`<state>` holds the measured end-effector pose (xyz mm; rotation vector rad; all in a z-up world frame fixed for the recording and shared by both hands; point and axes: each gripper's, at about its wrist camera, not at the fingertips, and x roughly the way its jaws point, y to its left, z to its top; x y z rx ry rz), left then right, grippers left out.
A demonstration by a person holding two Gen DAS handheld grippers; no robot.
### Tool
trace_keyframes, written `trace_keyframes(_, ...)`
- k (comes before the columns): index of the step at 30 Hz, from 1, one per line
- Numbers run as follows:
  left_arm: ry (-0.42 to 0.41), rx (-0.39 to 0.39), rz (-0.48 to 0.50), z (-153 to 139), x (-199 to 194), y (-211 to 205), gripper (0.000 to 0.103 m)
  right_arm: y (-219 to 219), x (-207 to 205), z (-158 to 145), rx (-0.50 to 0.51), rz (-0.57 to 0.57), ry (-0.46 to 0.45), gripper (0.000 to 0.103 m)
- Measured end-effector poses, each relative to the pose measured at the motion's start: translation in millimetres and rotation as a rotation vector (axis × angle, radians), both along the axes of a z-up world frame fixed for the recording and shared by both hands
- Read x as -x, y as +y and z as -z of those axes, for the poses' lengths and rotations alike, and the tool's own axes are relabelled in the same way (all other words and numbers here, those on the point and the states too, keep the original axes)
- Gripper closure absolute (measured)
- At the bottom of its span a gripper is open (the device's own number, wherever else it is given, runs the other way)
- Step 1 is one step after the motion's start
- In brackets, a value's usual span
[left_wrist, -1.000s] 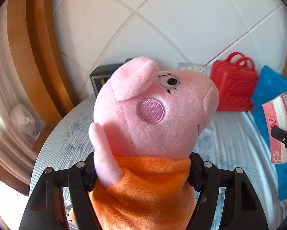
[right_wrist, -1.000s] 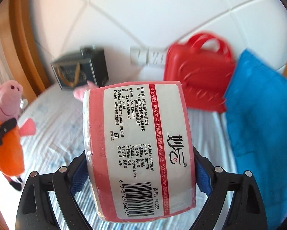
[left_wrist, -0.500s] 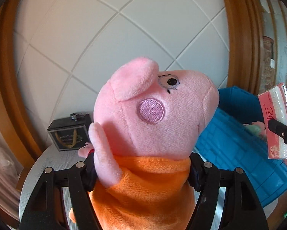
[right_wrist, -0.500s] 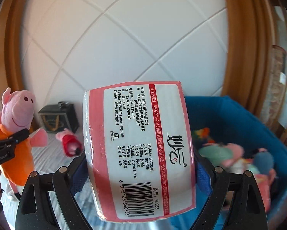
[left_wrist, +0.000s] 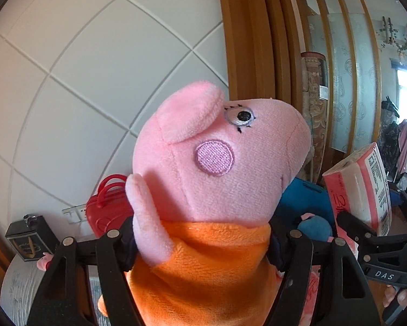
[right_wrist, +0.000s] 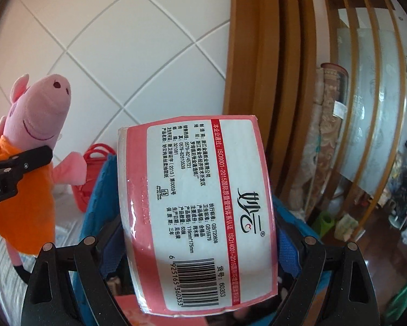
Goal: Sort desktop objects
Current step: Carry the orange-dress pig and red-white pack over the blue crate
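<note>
Blue bin (right_wrist: pixel 94 198) below, red bag (left_wrist: pixel 105 212) behind, pig plush (left_wrist: pixel 217 179) blocking view

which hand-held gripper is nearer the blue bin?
Right. The right hand-held gripper, clamping the tissue pack, hangs over the blue bin; the left hand-held gripper, holding the pig plush, is beside it.

Pig plush (left_wrist: pixel 219 179) is clamped between left gripper (left_wrist: pixel 200 247) fingers; tissue pack (right_wrist: pixel 195 203) is clamped in right gripper (right_wrist: pixel 200 244), right of plush. Handbag (left_wrist: pixel 105 212) and box (left_wrist: pixel 27 241) are set at table (left_wrist: pixel 16 293) back edge. Bin (right_wrist: pixel 97 190) is placed behind pack.
</note>
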<state>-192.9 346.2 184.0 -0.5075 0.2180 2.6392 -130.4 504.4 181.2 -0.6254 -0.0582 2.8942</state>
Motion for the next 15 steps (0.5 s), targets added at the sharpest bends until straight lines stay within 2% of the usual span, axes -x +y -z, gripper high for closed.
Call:
trace_keyframes(5, -0.042, 0.032, 0.035, 5.1, 42.3, 51.7, 0.032, 44.0, 22.3, -0.2, 0.019, 0.024, -0.008, 0.011)
trace_keyframes(8, -0.061, 0.052, 0.024, 8.6, 70.4, 77.1, 0.031, 61.7, 46.6, 3.4, 0.03, 0.03, -0.019, 0.011)
trace_keyframes(15, -0.099, 0.096, -0.029, 27.6, 137.6, 94.0, 0.03, 96.4, 124.0, 3.8, 0.073, 0.014, -0.037, 0.011)
